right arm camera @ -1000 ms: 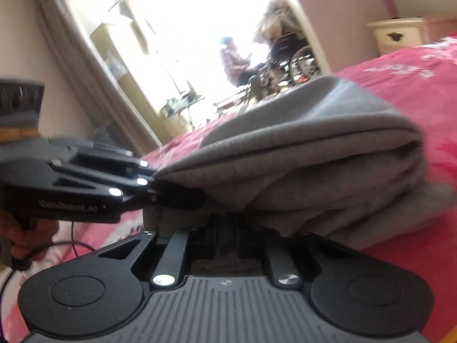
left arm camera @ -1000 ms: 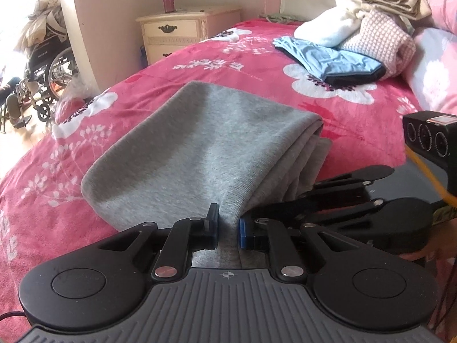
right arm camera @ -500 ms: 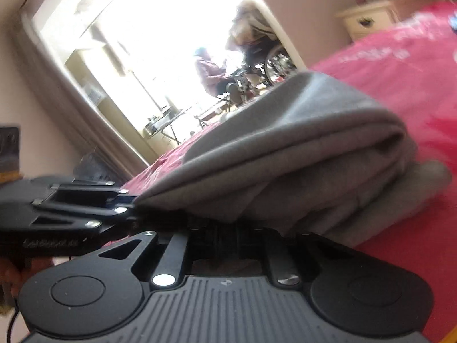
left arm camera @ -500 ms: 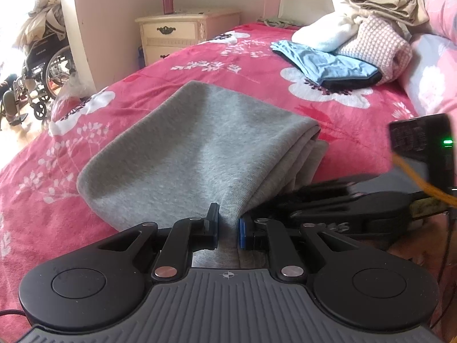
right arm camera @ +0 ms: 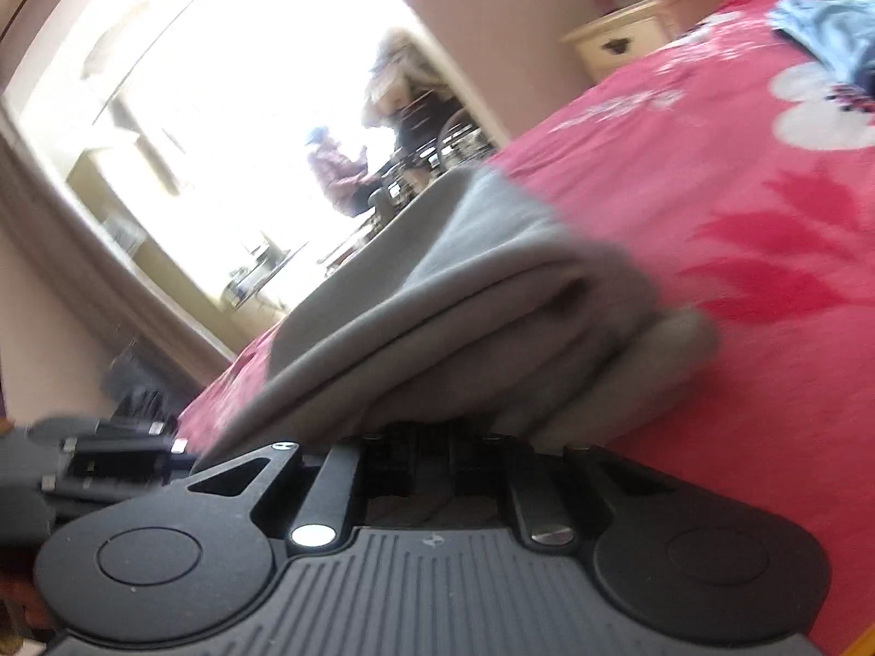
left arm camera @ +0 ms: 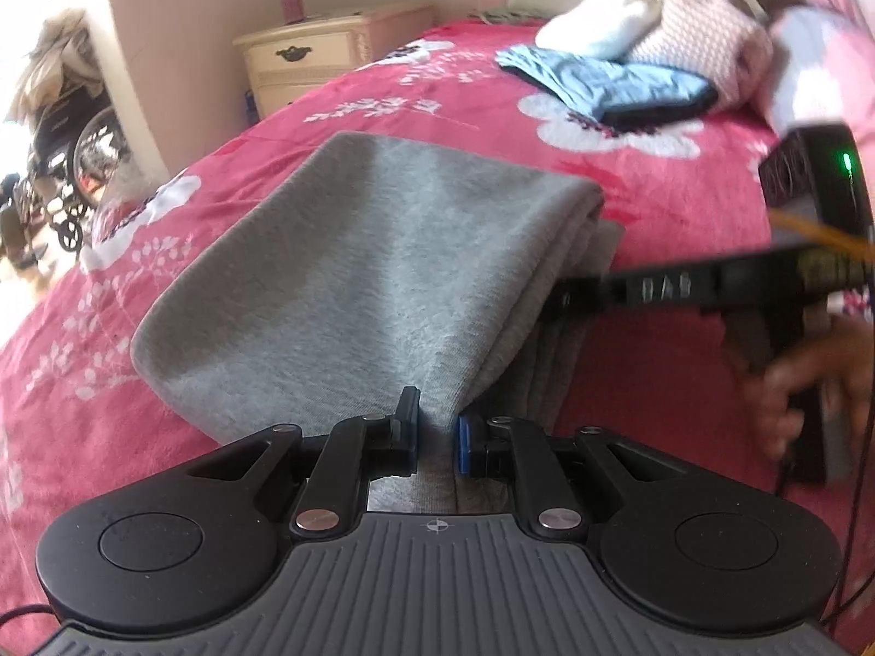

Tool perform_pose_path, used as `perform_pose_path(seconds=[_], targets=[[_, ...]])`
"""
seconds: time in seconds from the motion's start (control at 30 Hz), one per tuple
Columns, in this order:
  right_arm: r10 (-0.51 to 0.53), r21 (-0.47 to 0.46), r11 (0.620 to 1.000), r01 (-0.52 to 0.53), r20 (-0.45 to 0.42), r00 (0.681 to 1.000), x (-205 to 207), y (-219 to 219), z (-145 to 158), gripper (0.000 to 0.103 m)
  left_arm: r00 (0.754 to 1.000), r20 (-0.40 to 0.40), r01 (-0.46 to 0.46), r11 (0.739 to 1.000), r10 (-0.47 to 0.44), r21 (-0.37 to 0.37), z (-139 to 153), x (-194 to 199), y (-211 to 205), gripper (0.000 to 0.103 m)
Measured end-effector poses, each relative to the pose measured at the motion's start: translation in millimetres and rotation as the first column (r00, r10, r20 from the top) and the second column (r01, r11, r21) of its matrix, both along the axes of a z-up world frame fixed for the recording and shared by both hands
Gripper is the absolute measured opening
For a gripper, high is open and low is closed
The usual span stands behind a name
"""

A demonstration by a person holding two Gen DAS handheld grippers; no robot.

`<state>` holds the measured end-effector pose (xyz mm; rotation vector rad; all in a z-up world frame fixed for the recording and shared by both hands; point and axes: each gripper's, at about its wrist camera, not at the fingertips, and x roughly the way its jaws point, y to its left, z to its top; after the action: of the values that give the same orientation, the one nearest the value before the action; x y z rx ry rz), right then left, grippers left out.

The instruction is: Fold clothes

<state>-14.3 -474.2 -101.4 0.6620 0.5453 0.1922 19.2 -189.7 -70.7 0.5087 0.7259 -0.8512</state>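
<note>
Grey garment pinched in left hand-held gripper and closing right hand-held gripper; no legible writing.

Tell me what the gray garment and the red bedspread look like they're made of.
Gray garment: soft matte knit, probably cotton jersey or fleece, going by its fine heathered fuzz and thick, rounded folds. Red bedspread: smooth printed woven fabric, perhaps cotton or polyester, with flat white flower prints and a slight sheen; the fiber can't be told.
</note>
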Motion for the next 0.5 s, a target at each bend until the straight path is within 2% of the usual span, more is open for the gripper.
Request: perform_pose_path(seconds=[0.17, 0.27, 0.4, 0.5], targets=[[-0.036, 0.104, 0.994, 0.038, -0.029, 0.999, -9, -18, -9, 0.01, 0.994, 0.086, 0.057, 0.993, -0.066, 0.102, -7, -12, -10, 0.015], [-0.078, 0.198, 0.976, 0.09, -0.066, 0.995, -20, -28, -12, 0.012, 0.994, 0.091, 0.058, 0.993, -0.067, 0.101, -6, -13, -9, 0.015], [0.025, 0.076, 0.997, -0.025, -0.008, 1.0, -28, -12, 3, 0.012, 0.998, 0.054, 0.04, 0.998, -0.043, 0.058, -5, -6, -4, 0.016], [0.066, 0.066, 0.996, -0.065, -0.012, 0.998, -11, 6, 5, 0.012, 0.998, 0.048, 0.039, 0.998, -0.041, 0.044, -4, -6, -4, 0.016]])
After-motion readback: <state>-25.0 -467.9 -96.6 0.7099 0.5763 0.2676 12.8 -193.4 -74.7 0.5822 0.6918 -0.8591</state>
